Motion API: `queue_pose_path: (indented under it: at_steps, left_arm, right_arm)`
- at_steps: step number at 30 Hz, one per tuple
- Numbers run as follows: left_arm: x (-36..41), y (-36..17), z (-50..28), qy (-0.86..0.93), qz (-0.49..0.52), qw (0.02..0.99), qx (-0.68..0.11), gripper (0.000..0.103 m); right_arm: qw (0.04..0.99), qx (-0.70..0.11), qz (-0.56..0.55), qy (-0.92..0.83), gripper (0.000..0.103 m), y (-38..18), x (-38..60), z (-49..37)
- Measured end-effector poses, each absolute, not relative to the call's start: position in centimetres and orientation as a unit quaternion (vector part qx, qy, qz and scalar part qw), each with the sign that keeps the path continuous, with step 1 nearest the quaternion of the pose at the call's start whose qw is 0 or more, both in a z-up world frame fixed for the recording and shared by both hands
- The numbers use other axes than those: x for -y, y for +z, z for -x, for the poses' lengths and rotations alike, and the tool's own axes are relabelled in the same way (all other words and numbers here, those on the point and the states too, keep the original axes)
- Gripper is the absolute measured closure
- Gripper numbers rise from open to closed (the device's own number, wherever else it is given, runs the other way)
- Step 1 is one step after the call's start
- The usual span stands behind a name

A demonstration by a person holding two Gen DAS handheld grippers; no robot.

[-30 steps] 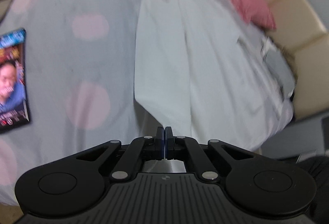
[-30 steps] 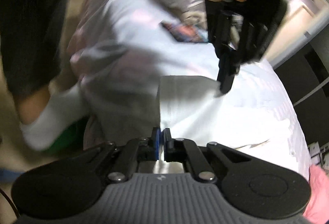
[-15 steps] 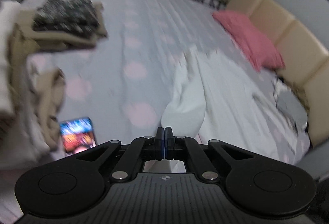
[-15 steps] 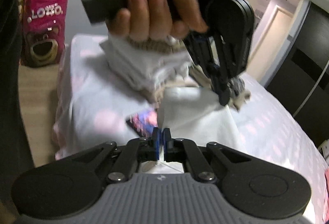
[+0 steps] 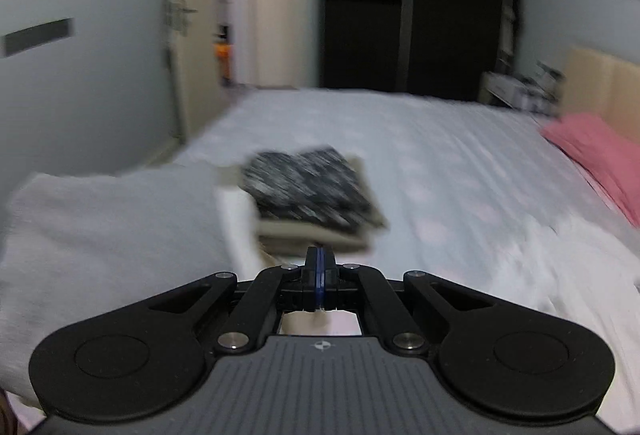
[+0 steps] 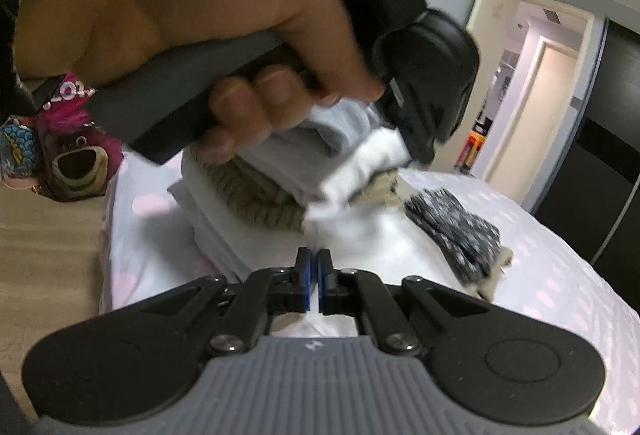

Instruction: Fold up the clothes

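Two grippers are up over the bed (image 5: 420, 139), and I read both as pinching the same white garment (image 6: 360, 231). My left gripper (image 5: 319, 255) has its blue pads pressed flat together with no gap; in its own view only a sliver of white cloth shows under the linkage, so I cannot tell from there what it has. In the right wrist view the left hand (image 6: 180, 11) fills the top of the picture around the grey handle, and the left gripper's tips sit at the edge of the white garment, which hangs down from them in a blurred fold. My right gripper (image 6: 313, 263) shows a thin slit between its pads, with white cloth directly behind and below; I take that as a grip on a thin layer of the garment. Beyond the lifted cloth sits a stack of folded clothes (image 6: 240, 195), white and beige-striped, and to its right a black-and-white speckled folded piece (image 5: 308, 187) on beige ones. A pink pillow (image 5: 596, 155) lies by the padded headboard (image 5: 600, 83), and a pink bear-print bag (image 6: 76, 151) stands off the bed's near corner.
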State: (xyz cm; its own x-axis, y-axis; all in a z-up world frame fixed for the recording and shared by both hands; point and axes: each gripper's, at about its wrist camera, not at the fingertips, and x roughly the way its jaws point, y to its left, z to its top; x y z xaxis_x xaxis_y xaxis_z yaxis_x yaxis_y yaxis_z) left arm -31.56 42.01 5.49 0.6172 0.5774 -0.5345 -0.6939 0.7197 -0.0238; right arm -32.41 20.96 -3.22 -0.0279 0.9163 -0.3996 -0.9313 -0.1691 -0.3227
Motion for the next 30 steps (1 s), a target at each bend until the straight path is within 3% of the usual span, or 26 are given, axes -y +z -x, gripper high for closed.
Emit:
queue_pose_path:
  at_steps: [4,8,12,16,20,26,30]
  left_arm:
    - [-42.1,4.2,30.3,0.336,0.137,0.890,-0.276,0.103]
    - [-39.3,2.8,28.1,0.289,0.102,0.900,-0.311,0.103]
    - [-36.1,0.8,27.2,0.215,0.132,0.906,-0.342,0.100]
    - [-31.9,-2.9,25.8,0.124,0.196,0.893,-0.385,0.086]
    - [-26.7,-6.7,24.5,0.074,0.227,0.868,-0.436,0.080]
    - [-19.7,-11.2,23.5,0.037,0.236,0.840,-0.487,0.078]
    - [-15.0,-13.5,24.2,0.011,0.218,0.832,-0.510,0.078]
  right_arm:
    - [0.642,-0.046,0.262,0.719,0.098,-4.5,-23.6,31.8]
    - [0.585,-0.155,0.242,0.759,0.061,-6.9,-24.2,30.3]
    - [0.566,-0.175,0.248,0.767,0.061,-7.7,-18.0,28.0]
    - [0.587,-0.203,0.299,0.724,0.061,-9.4,-9.3,22.7]
    - [0.629,-0.233,0.368,0.644,0.060,-10.4,0.6,16.0]
    - [0.694,-0.299,0.394,0.523,0.053,-10.2,12.9,6.8]
    - [0.710,-0.306,0.395,0.496,0.053,-11.6,18.6,5.3]
